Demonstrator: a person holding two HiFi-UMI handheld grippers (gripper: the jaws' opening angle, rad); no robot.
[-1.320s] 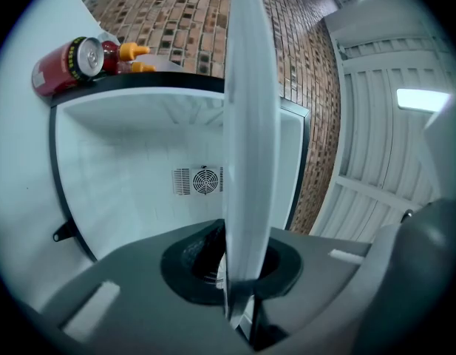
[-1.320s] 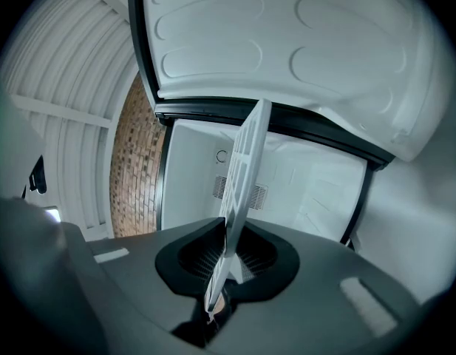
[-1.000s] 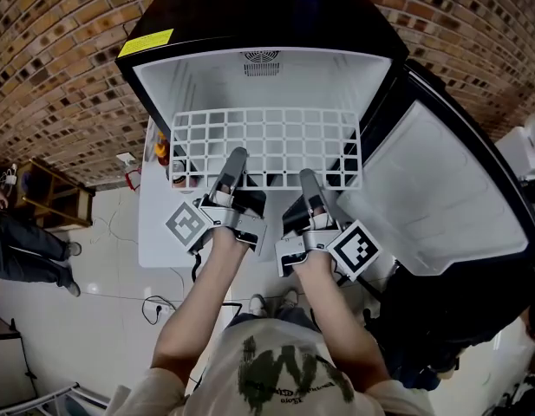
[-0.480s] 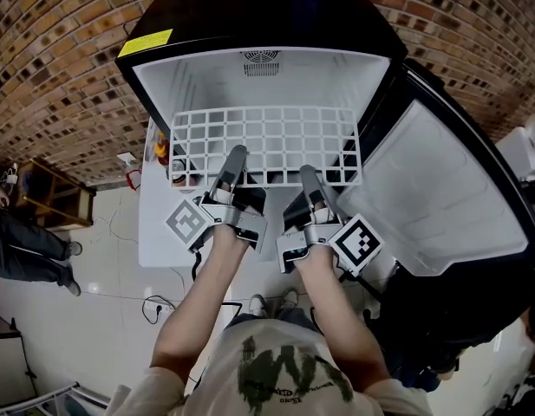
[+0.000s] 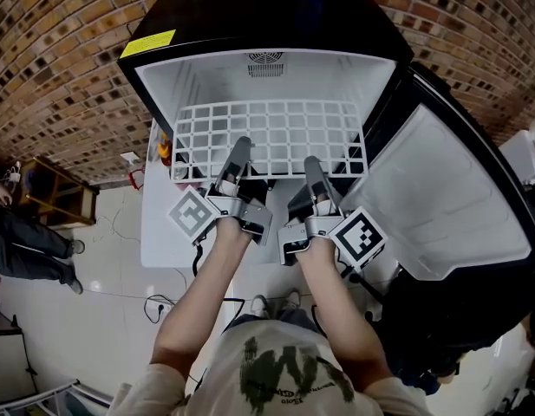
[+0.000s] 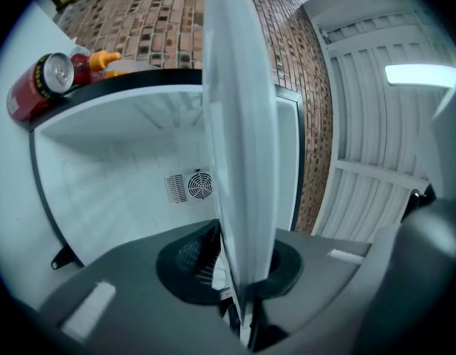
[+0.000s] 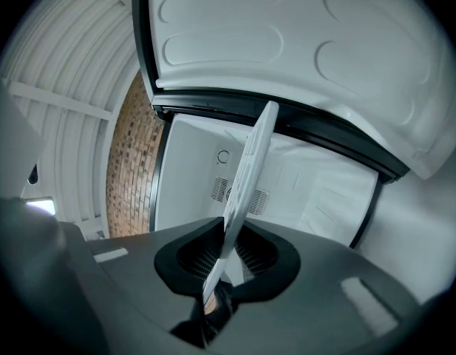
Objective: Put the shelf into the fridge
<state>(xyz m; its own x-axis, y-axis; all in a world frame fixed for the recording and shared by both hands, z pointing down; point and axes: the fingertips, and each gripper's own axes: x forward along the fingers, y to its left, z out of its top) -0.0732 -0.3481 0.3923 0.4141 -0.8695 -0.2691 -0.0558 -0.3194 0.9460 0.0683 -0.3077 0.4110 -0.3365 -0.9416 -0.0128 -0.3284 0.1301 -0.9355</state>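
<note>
Shelf [image 5: 276, 137] now slightly deeper in fridge [image 5: 156, 89], stretching ahead of both claws. Left claw [image 5: 240, 149] pinching its near edge. Right claw [image 5: 312, 165] jaws just been opening, spread loose around edge. Likely seated, release starting.

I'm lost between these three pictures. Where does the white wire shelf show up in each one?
Head view: the shelf lies flat across the upper middle, inside the open fridge.
Left gripper view: shelf seen edge-on, a tall pale blade up the centre.
Right gripper view: shelf edge-on, a thin strip leaning up to the right.
Shared landmark: the fan vent on the fridge's back wall.
</note>
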